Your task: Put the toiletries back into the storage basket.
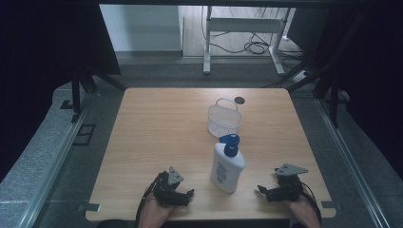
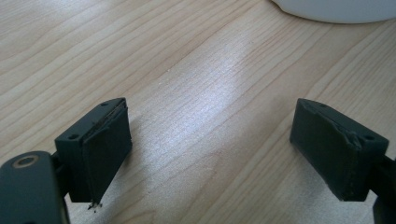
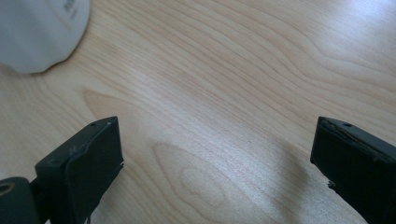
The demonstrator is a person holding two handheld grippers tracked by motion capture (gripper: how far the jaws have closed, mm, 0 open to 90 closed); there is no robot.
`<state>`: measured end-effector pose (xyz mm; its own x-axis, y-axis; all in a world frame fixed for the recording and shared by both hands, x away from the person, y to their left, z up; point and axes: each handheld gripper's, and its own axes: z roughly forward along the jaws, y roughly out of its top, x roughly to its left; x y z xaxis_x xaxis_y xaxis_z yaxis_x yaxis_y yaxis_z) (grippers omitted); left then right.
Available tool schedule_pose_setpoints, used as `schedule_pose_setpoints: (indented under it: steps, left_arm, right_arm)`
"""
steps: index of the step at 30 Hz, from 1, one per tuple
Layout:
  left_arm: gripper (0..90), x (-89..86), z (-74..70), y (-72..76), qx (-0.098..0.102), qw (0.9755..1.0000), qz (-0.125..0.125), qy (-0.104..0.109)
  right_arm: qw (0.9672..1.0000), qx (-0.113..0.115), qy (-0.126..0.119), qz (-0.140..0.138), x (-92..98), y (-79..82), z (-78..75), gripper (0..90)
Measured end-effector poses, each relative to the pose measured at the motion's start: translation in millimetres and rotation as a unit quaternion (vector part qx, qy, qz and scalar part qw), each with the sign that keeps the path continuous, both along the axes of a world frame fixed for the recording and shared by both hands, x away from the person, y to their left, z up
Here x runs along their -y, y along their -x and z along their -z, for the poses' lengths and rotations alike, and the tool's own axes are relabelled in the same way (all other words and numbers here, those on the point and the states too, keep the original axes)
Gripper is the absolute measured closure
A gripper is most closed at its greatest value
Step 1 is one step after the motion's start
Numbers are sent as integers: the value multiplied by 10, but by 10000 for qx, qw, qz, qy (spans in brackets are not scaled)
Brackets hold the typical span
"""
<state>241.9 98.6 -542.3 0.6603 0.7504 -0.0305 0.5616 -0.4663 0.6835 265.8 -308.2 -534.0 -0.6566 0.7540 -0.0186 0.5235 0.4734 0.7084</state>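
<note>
Wooden table (image 1: 157, 137): white pump bottle (image 1: 227, 168) with blue pump head, lying near the front edge, pump pointing away from the person. White mesh basket (image 1: 224, 118) with handle, upright, just beyond the bottle. Left gripper (image 1: 183, 195): at the front edge left of the bottle, jaws spread, holding nothing. Right gripper (image 1: 265, 191): right of the bottle, jaws spread, holding nothing.
</note>
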Motion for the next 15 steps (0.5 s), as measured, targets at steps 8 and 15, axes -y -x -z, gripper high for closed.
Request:
schedule_pose_setpoints:
  steps: [8, 15]
  left_arm:
    - [116, -5, 8, 3, 26, 10000, -8, 20]
    - [116, -5, 9, 4, 27, 10000, -9, 22]
  right_arm:
    - [9995, 101, -64, -282, -37, 28, -51, 0]
    - [9987, 76, -218, -459, -56, 68, -85, 0]
